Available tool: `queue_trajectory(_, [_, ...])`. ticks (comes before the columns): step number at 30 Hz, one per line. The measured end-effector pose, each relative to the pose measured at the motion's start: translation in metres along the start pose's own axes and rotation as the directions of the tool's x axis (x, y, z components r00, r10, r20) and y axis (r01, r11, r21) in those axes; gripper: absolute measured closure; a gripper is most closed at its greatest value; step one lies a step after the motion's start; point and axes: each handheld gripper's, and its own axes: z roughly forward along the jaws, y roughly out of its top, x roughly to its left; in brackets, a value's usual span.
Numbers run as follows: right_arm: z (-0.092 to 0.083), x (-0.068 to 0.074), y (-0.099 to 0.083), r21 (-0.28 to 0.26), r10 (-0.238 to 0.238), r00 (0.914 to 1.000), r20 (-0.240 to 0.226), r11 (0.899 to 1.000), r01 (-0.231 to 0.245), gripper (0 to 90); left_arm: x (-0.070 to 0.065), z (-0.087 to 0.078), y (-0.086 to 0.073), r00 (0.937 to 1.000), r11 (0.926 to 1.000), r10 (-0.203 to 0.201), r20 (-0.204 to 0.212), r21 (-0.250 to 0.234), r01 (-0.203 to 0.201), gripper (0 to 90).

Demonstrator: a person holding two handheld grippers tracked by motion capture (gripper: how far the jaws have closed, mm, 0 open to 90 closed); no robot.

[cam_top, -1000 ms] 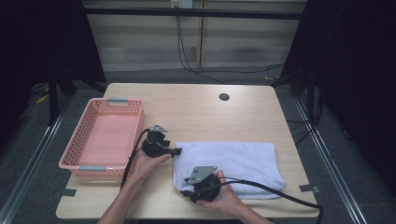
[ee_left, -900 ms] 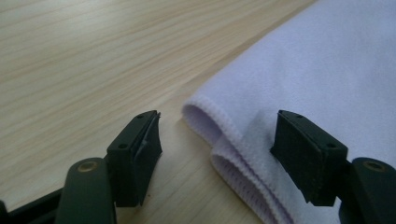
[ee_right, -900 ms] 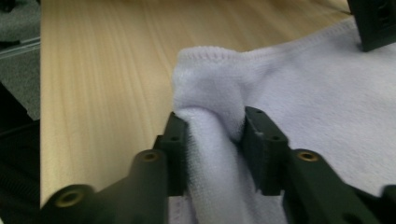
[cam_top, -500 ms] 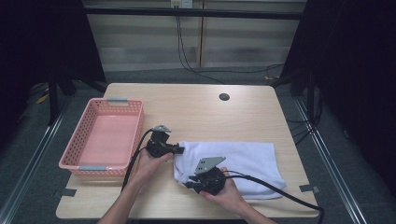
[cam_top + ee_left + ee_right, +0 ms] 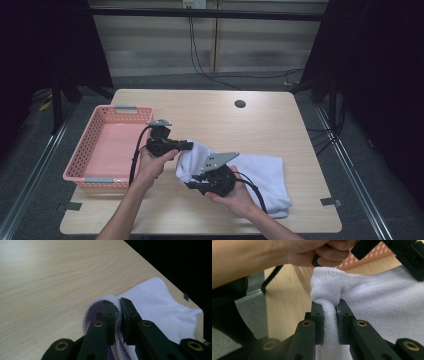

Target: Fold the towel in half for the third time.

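Here, my pale wooden table (image 5: 280, 120) sits in a dark room.
Both my left gripper (image 5: 192, 146) and right gripper (image 5: 192, 186) are clamped on the white terry towel's (image 5: 260, 172) left edge, jaws just closed.

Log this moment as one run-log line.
left gripper: shut on white towel | right gripper: shut on towel edge | towel's left end lifted off table | pink basket: empty

One towel (image 5: 260, 172), one basket (image 5: 82, 170), two grippers.
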Motion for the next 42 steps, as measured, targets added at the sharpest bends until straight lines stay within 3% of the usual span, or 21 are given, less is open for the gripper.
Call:
queue_trajectory(2, [0.0,0.001,0.01,-0.033,-0.003,1.0,-0.009,0.999,0.003,79.7,0.0,-0.011,0.007,1.0,0.9996,0.003,0.004,-0.028,-0.003,83.2])
queue_trajectory(6, [-0.004,0.002,0.029,-0.085,-0.006,0.9997,-0.023,0.996,0.004,79.7,-0.005,-0.031,0.021,0.9989,0.9987,0.014,-0.045,-0.048,-0.016,83.3])
queue_trajectory(10, [-0.009,0.008,0.051,-0.13,-0.039,0.9992,-0.011,0.991,0.037,79.7,-0.011,-0.054,0.035,0.9972,0.9956,0.022,-0.072,-0.089,-0.028,83.3])
queue_trajectory(12, [-0.01,0.009,0.055,-0.147,-0.043,0.9989,-0.017,0.988,0.04,79.7,-0.016,-0.057,0.039,0.9924,0.996,0.051,-0.112,-0.068,-0.059,83.3])
queue_trajectory(14, [-0.01,0.007,0.053,-0.149,-0.037,0.9992,-0.019,0.988,0.034,79.7,-0.016,-0.053,0.038,0.9913,0.9969,0.056,-0.119,-0.048,-0.062,83.2])
queue_trajectory(19, [-0.013,0.0,0.034,-0.141,-0.004,0.9999,-0.013,0.99,0.002,79.7,-0.017,-0.031,0.035,0.9937,0.9979,0.055,-0.098,-0.028,-0.058,83.0])
queue_trajectory(26, [-0.038,-0.003,0.015,-0.167,0.013,0.9986,0.051,0.986,-0.005,77.1,-0.038,0.007,0.043,0.9931,0.9954,0.095,-0.068,0.014,-0.095,82.2])
queue_trajectory(31, [-0.059,-0.006,-0.011,-0.163,0.034,0.9949,0.095,0.987,-0.018,77.0,-0.052,0.041,0.041,0.9923,0.9913,0.12,-0.03,0.057,-0.118,82.0])
queue_trajectory(36, [-0.081,-0.005,-0.043,-0.167,0.088,0.9838,0.156,0.984,-0.062,76.9,-0.062,0.074,0.035,0.992,0.9873,0.125,0.019,0.097,-0.126,81.0])
queue_trajectory(39, [-0.087,-0.004,-0.066,-0.131,0.105,0.9771,0.185,0.988,-0.082,76.6,-0.069,0.095,0.029,0.9916,0.9841,0.125,0.034,0.123,-0.128,80.6])
queue_trajectory(42, [-0.09,-0.006,-0.087,-0.104,0.137,0.9697,0.203,0.988,-0.117,76.1,-0.075,0.117,0.022,0.9884,0.9737,0.15,0.028,0.17,-0.152,79.9])
